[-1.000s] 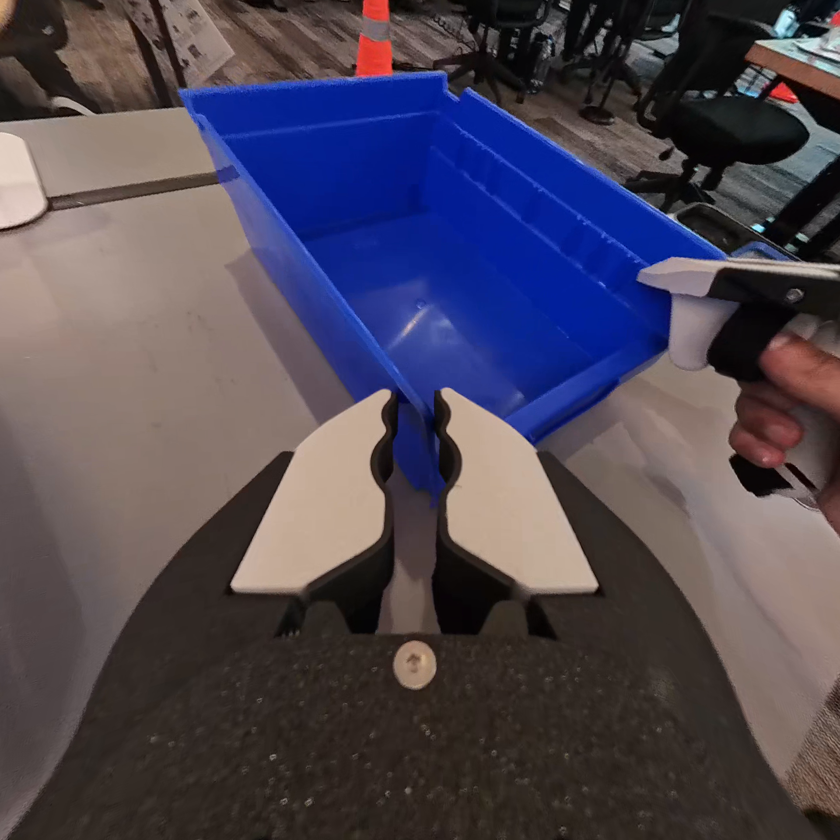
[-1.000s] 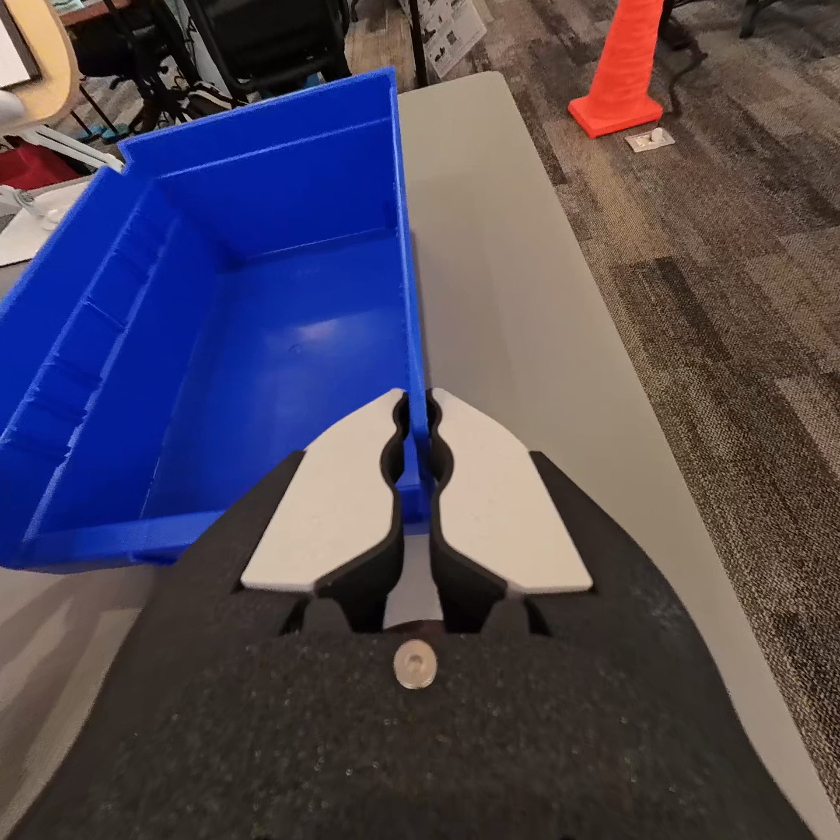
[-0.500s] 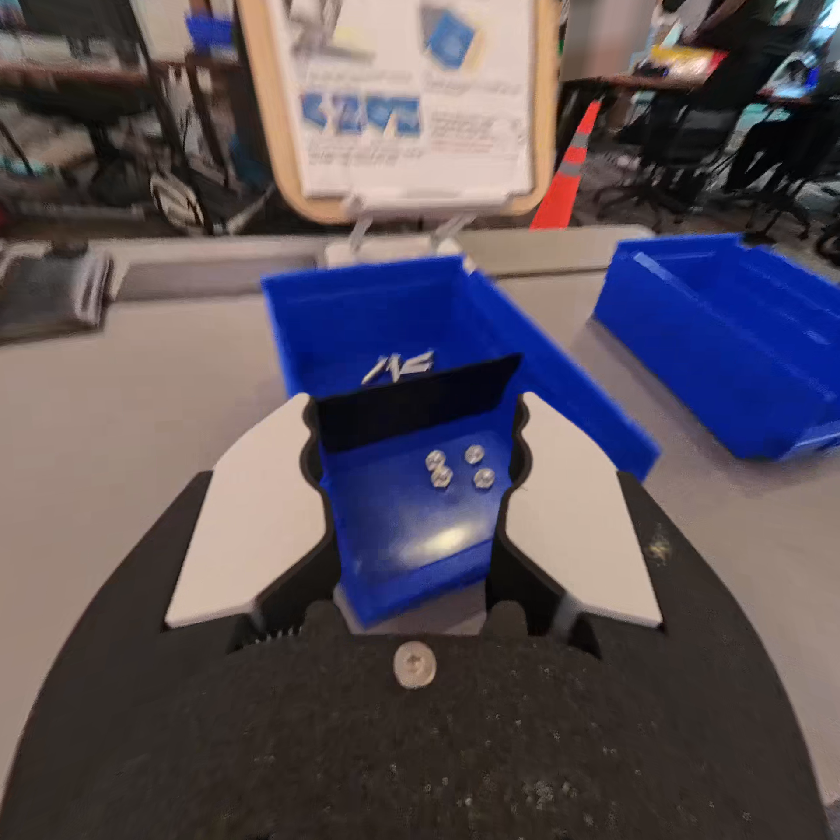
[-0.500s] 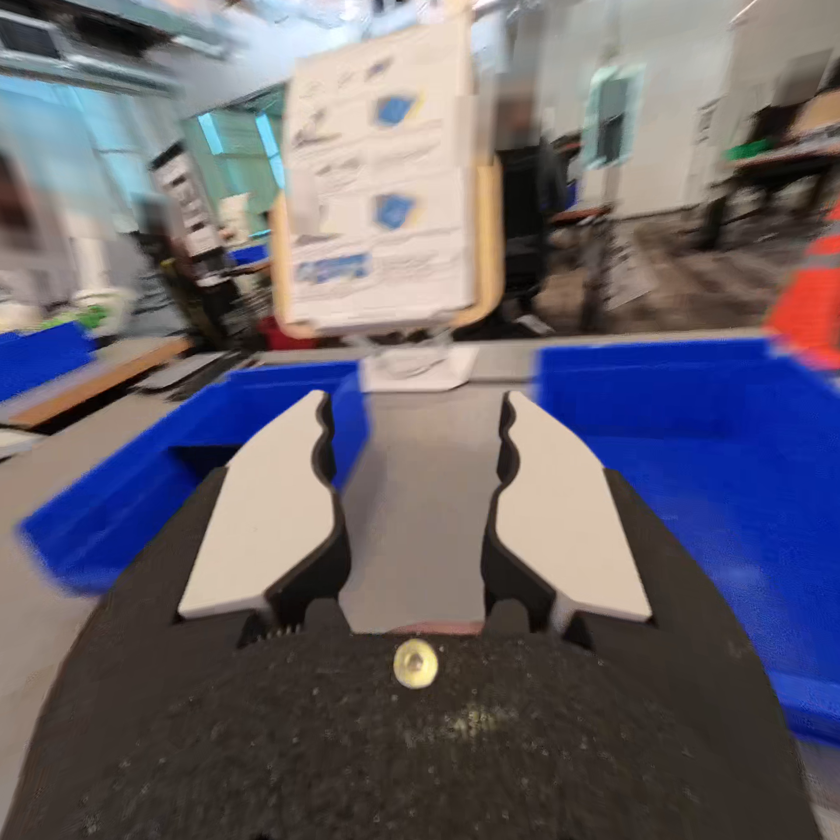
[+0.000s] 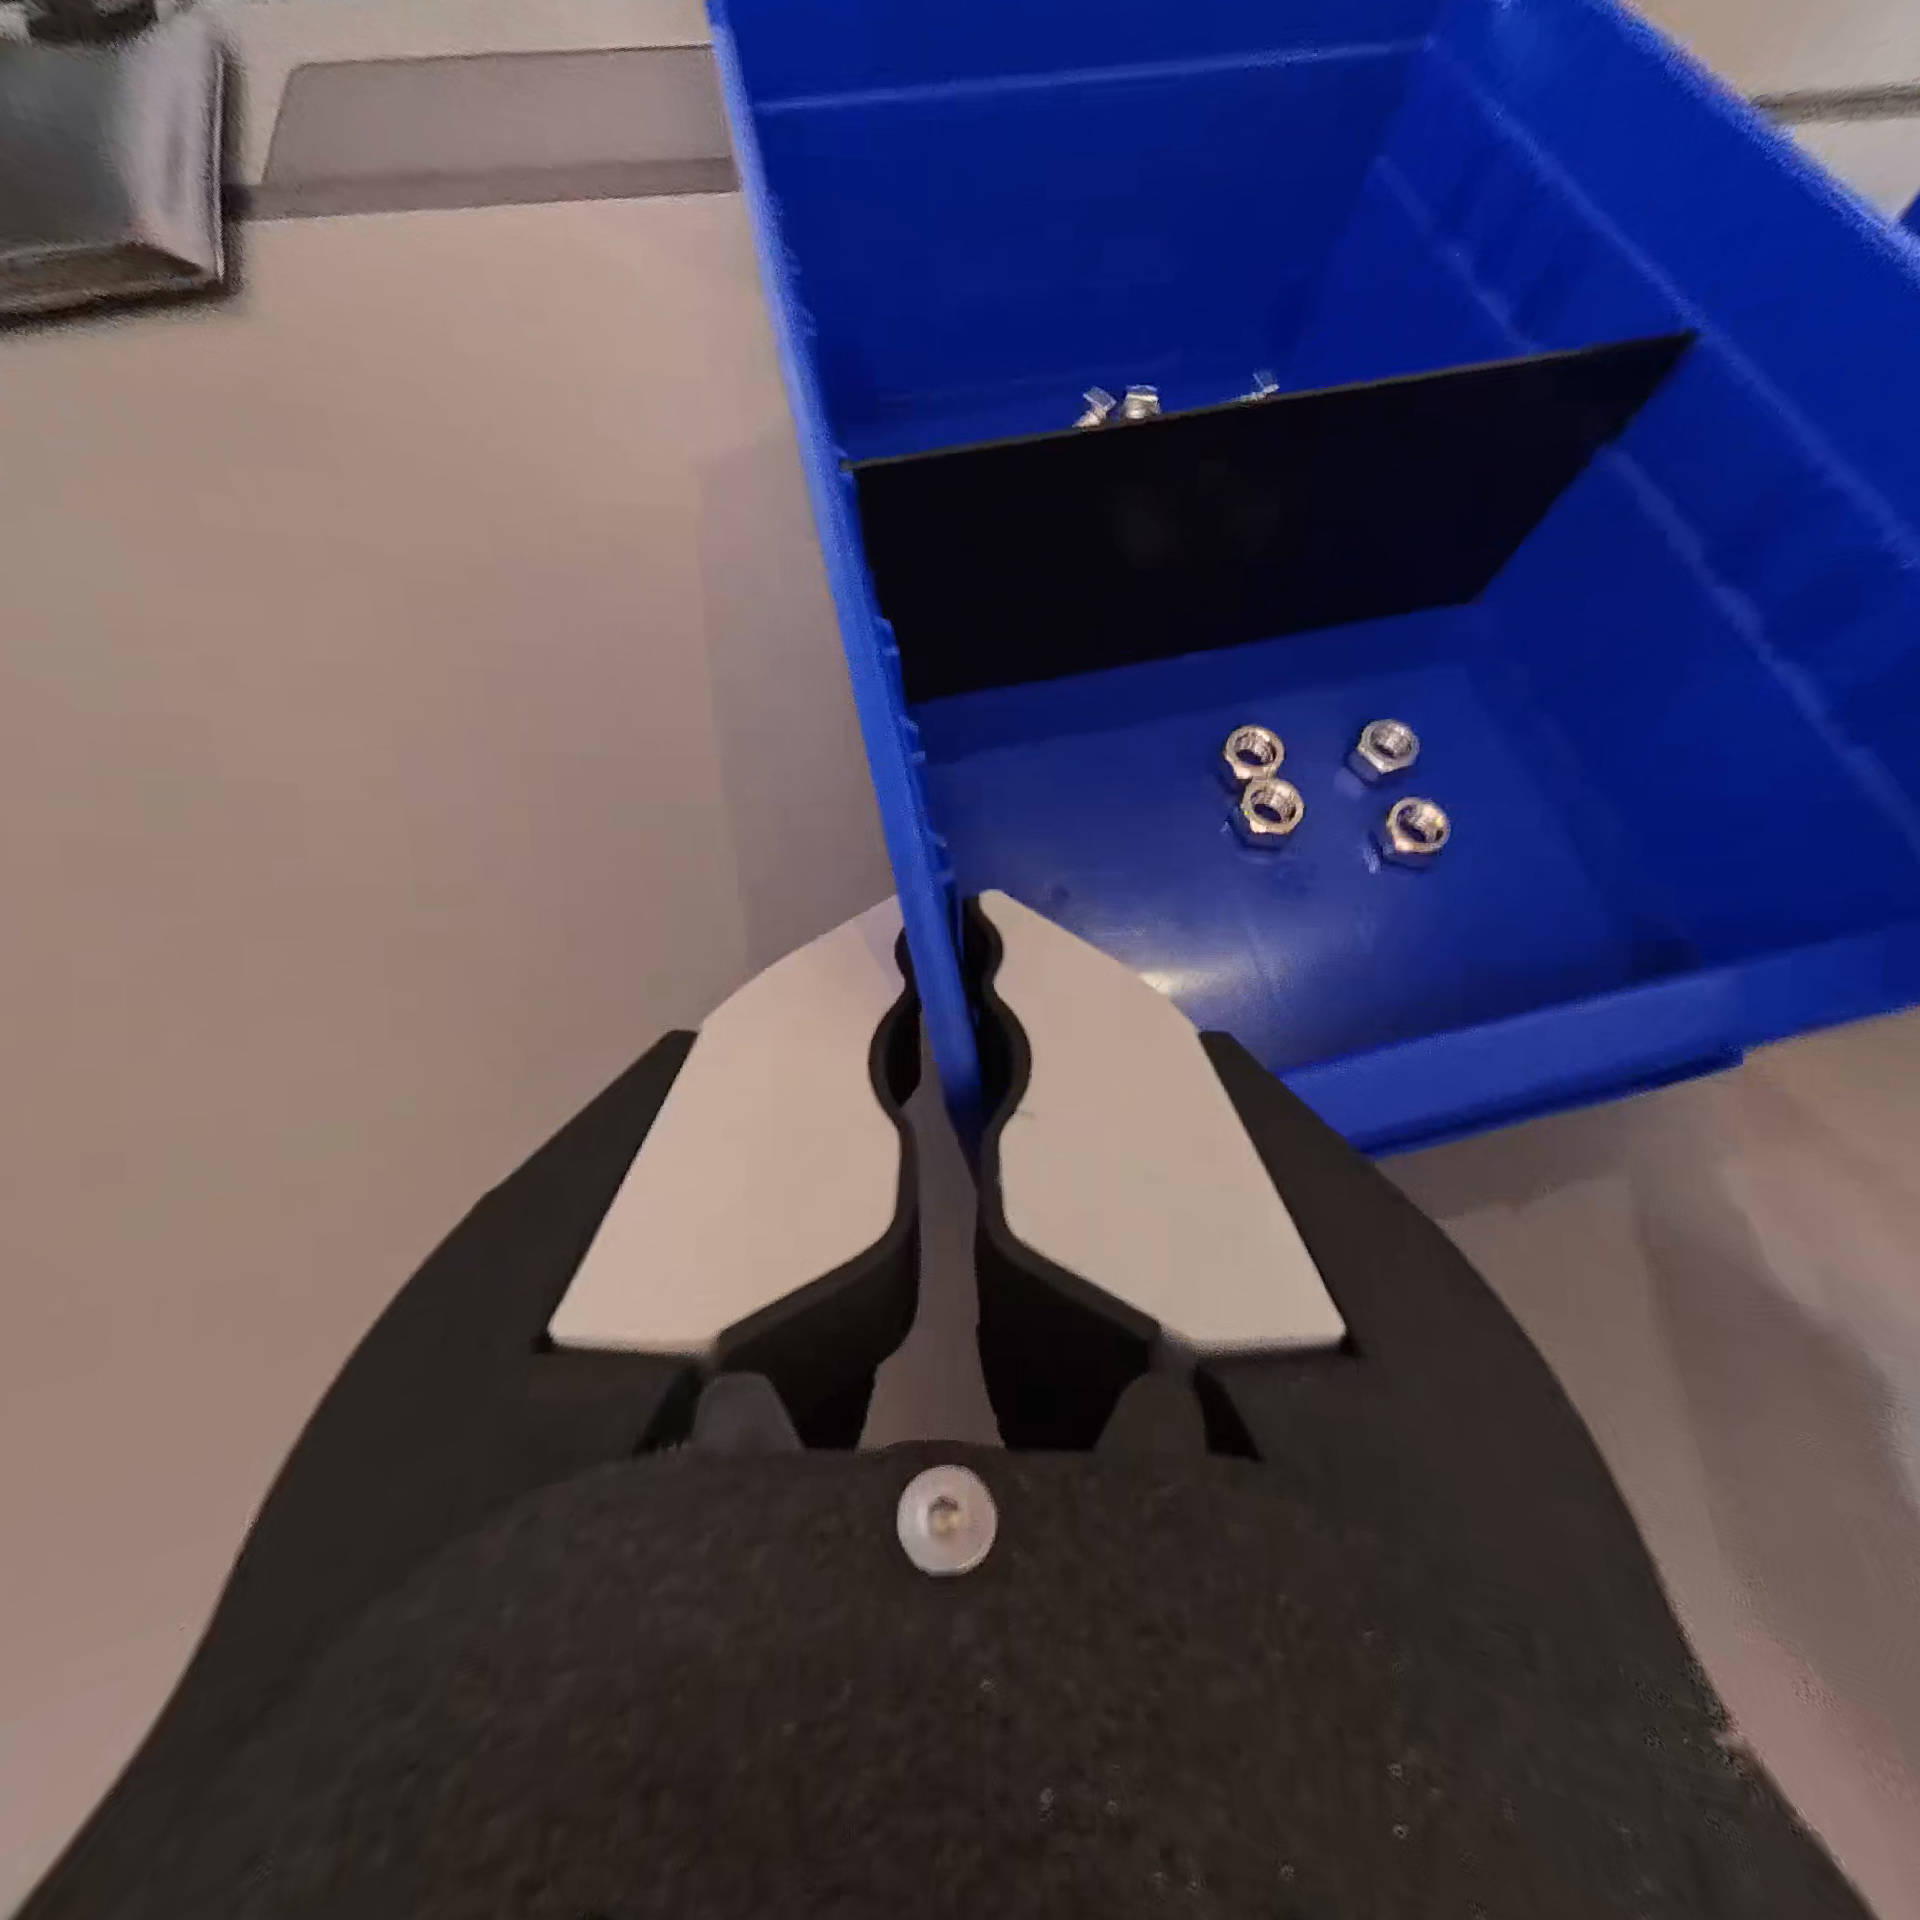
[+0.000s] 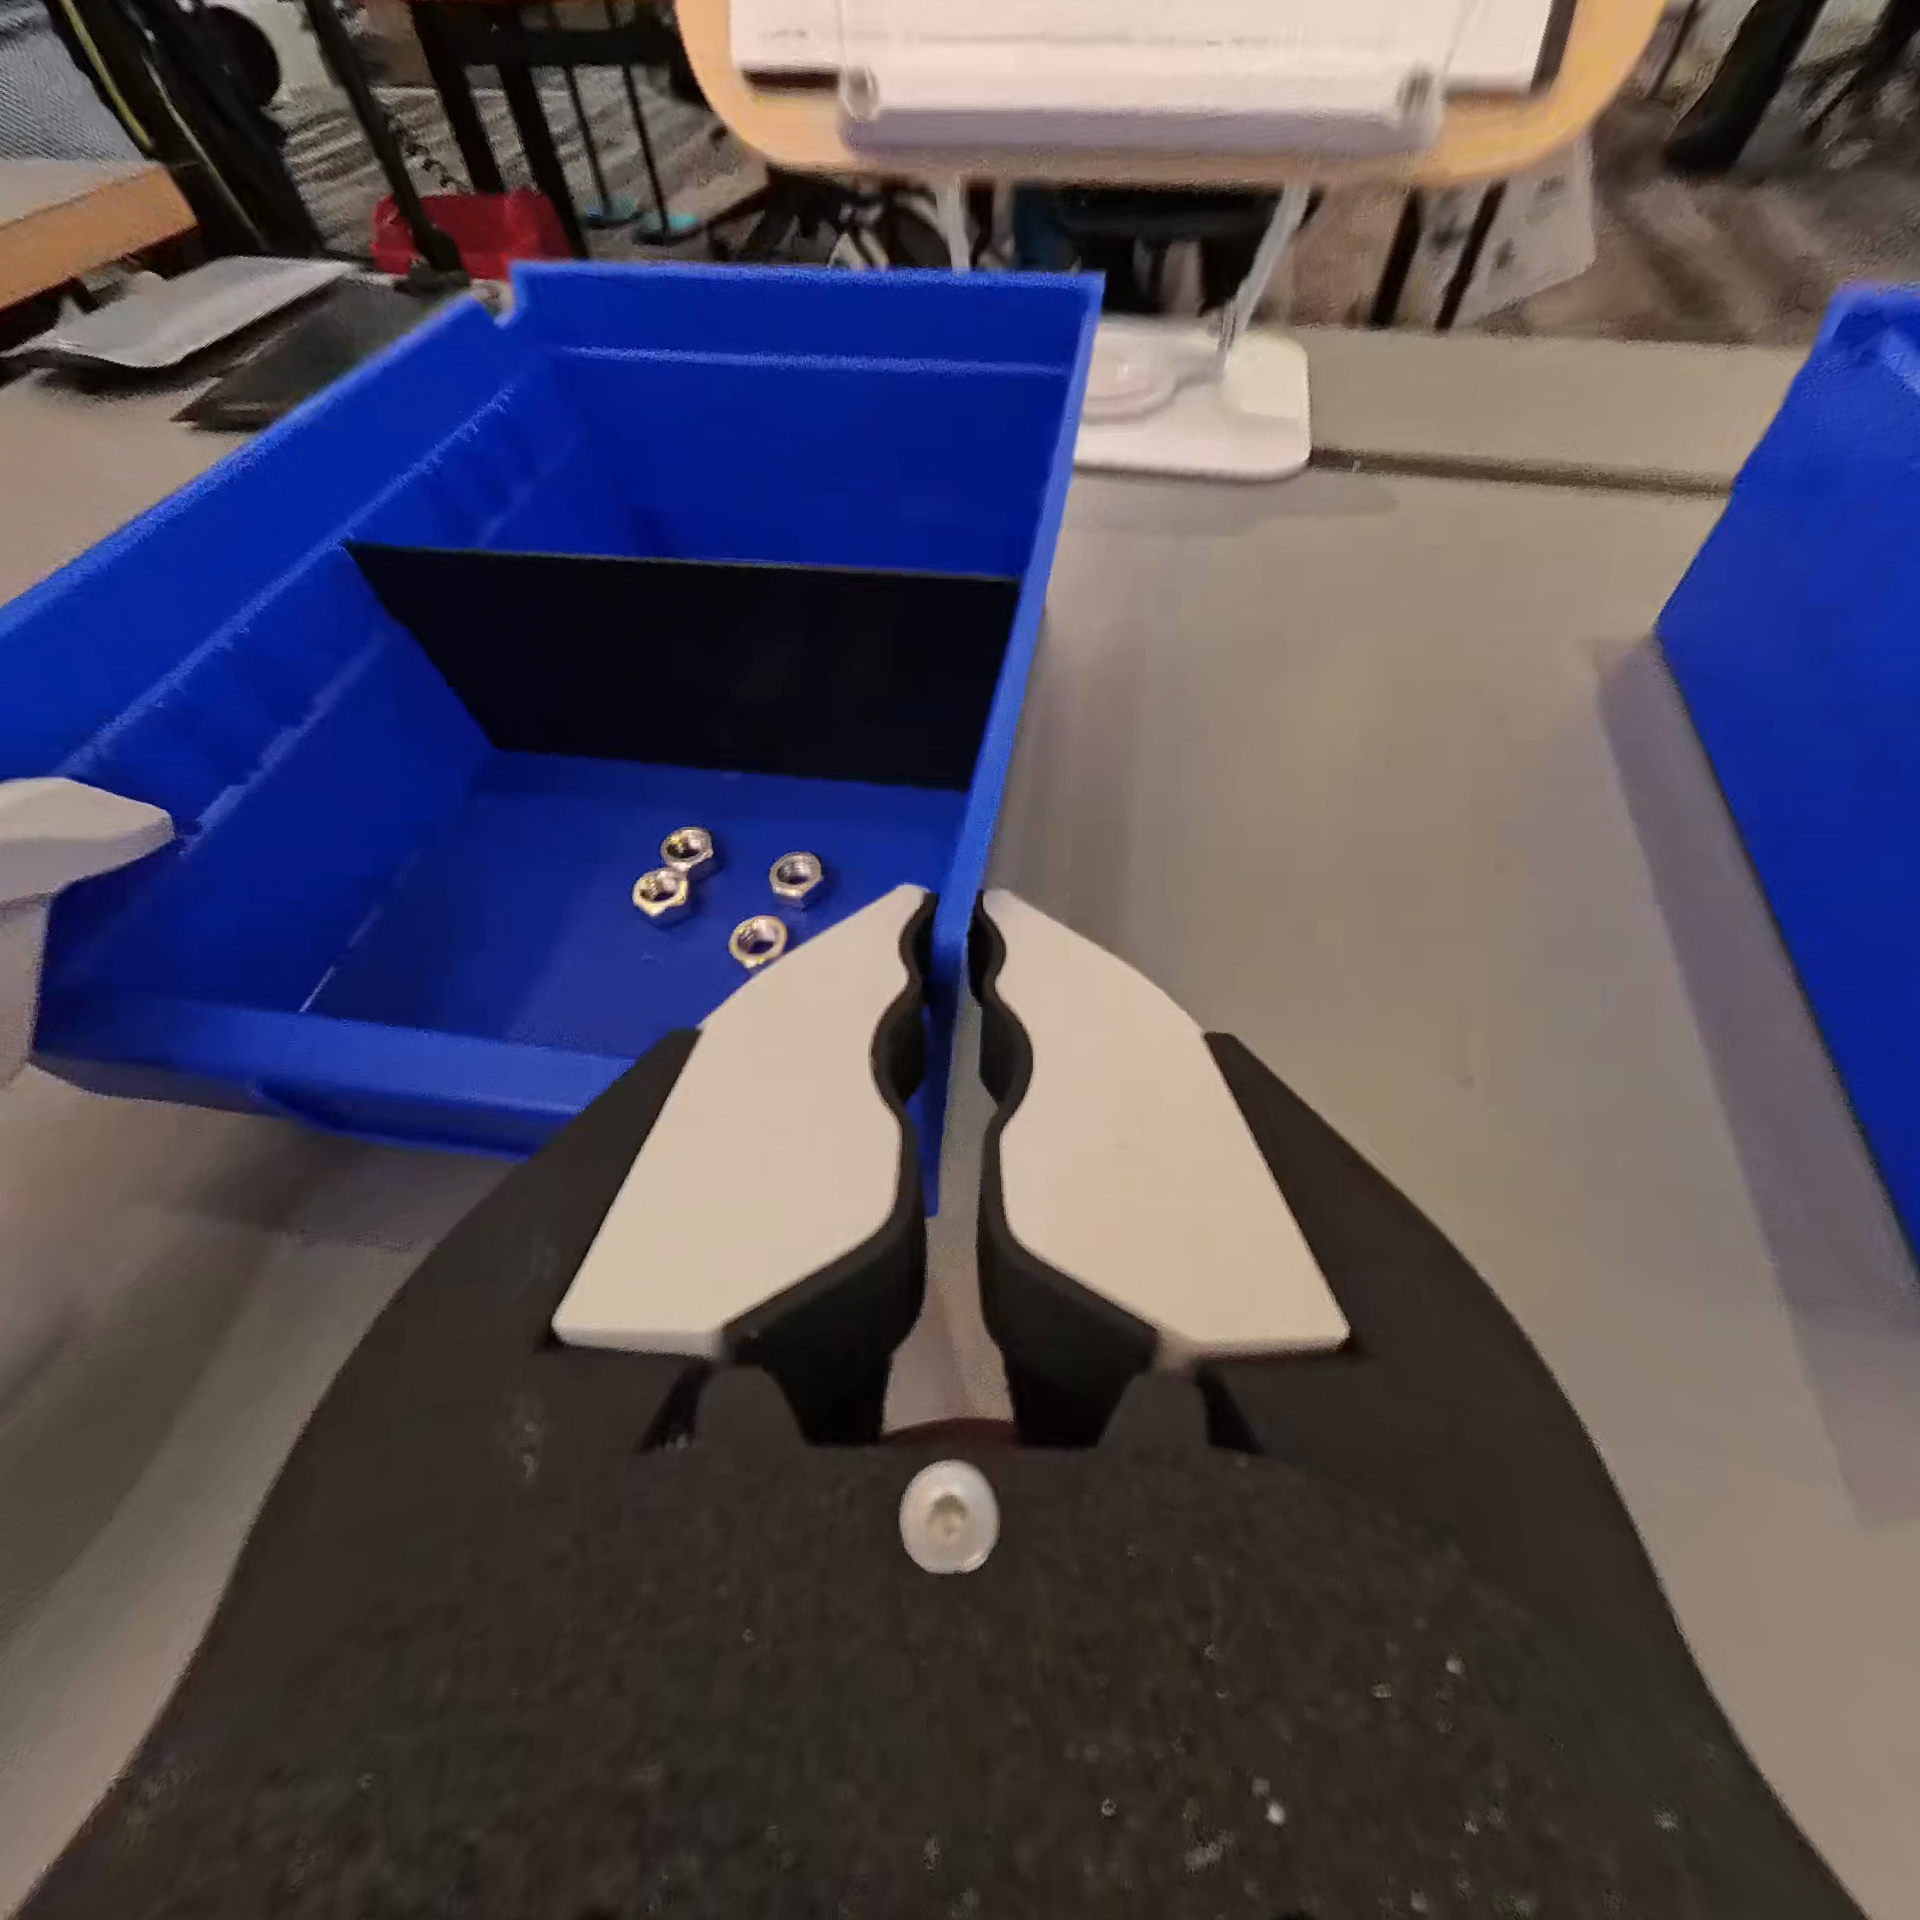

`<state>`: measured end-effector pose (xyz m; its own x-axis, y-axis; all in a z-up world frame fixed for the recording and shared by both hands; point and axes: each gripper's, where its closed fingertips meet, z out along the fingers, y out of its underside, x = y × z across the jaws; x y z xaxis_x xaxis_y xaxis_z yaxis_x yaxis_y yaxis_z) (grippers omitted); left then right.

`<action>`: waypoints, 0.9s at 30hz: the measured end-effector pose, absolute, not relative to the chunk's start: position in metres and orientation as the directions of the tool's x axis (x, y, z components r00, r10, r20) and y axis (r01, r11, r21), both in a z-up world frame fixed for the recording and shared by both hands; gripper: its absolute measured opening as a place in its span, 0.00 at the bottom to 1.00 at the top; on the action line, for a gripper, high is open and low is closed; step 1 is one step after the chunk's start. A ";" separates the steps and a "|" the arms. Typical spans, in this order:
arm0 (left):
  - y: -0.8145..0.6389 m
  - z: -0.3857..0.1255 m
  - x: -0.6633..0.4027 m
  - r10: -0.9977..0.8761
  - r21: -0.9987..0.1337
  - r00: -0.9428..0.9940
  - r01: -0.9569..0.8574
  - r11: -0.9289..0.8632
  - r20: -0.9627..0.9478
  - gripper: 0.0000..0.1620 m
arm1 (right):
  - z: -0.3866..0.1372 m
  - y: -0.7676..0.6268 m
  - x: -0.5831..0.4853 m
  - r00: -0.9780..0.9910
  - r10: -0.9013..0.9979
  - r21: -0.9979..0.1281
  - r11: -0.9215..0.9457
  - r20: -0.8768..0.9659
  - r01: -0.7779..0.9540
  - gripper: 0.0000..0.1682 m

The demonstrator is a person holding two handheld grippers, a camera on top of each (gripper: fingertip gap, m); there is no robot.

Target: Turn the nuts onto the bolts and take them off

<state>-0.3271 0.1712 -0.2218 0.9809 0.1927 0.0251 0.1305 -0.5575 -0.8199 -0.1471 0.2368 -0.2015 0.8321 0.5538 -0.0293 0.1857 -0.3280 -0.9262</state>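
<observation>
Blue plastic bin [image 5: 1039,260] is sitting on the grey bench [image 5: 416,623], and I am gripping it with both tools. My left tool [image 5: 940,935] is pinching the bin's left side wall near the front corner, one finger outside, one inside, the wall's edge running up between them. My right tool [image 6: 951,909] is pinching the opposite side wall near its front corner in the same way (a sliver of grey bench is showing behind the wall deeper in the gap).

A black divider [image 5: 1226,520] is standing across the bin and splitting it into a near and a far compartment. Four silver nuts [image 5: 1335,795] are lying flat on the floor of the near compartment, in a loose cluster; two of them are touching or nearly so, the other two sitting just beside. In the right wrist view the same nuts [image 6: 727,894] are showing just left of my right tool's left finger. Beyond the divider, in the far compartment, small silver bolts [image 5: 1132,400] are peeking over its top edge (mostly hidden, count unclear).

A second blue bin [image 6: 1808,675] is standing on the bench to my right, apart from the first. A white stand base [image 6: 1195,405] is resting on the bench just behind the gripped bin, carrying a wood-rimmed board [image 6: 1143,114]. The pale tip of my left tool is showing at the left edge of the right wrist view.
</observation>
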 end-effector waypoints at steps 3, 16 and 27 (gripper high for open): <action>0.166 -0.213 -0.360 0.214 -0.819 0.974 0.181 -0.545 0.073 0.01 | -0.182 0.226 -0.180 0.834 0.551 -0.954 -0.240 0.020 0.182 0.03; 0.127 -0.214 -0.524 0.351 -0.844 0.936 0.217 -0.491 0.036 0.02 | -0.208 0.192 -0.342 0.755 0.655 -0.930 -0.258 0.031 0.262 0.04; 0.117 -0.213 -0.533 0.389 -0.845 0.903 0.347 -0.407 0.183 0.22 | -0.182 0.163 -0.334 0.539 0.825 -0.913 -0.337 -0.168 0.230 0.17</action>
